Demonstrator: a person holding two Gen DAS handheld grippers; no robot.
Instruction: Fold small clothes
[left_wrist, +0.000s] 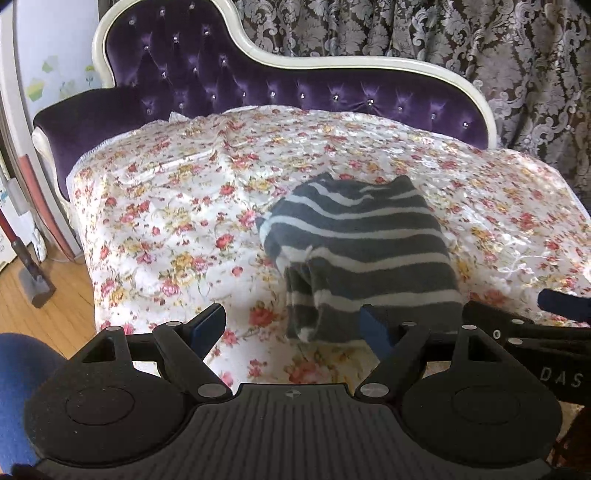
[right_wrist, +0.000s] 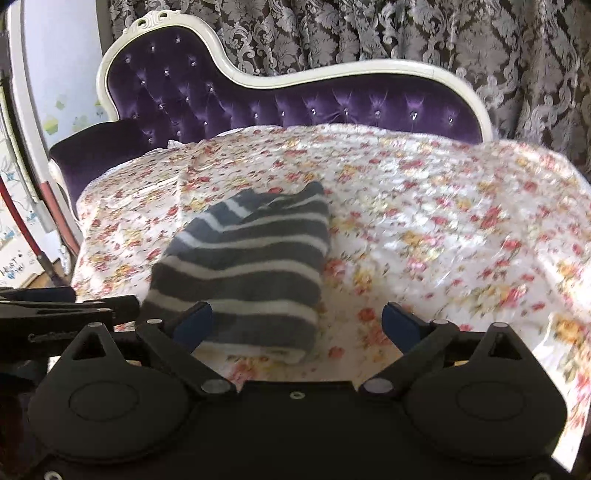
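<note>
A small grey garment with white stripes (left_wrist: 365, 254) lies folded into a compact bundle on a floral bedspread (left_wrist: 166, 221), white with red and yellow flowers. The bedspread covers a couch with a purple buttoned back (left_wrist: 207, 70) framed in cream-coloured trim. Behind the couch hangs a dark curtain with a pale leafy pattern (left_wrist: 480, 37).

Seen from the left wrist camera, the left tongs (left_wrist: 291, 323) are spread wide apart with nothing between them. Their blue-tipped fingers (left_wrist: 208, 325) sit low at the near edge of the bedspread. The right-hand finger lies just in front of the garment's near edge; whether it touches the cloth cannot be told. The garment sits right of centre here, with a narrower folded strip hanging along its left side. The other tool's black arm reaches in from the right edge.

Seen from the right wrist camera, the right tongs (right_wrist: 297, 321) are also spread wide and hold nothing. The garment (right_wrist: 251, 269) sits left of centre, its near edge by the left-hand finger (right_wrist: 194, 325), and open bedspread (right_wrist: 443, 240) lies to its right. This view is slightly blurred.

A strip of wooden floor (left_wrist: 44, 325) shows at far left, beside the couch.
</note>
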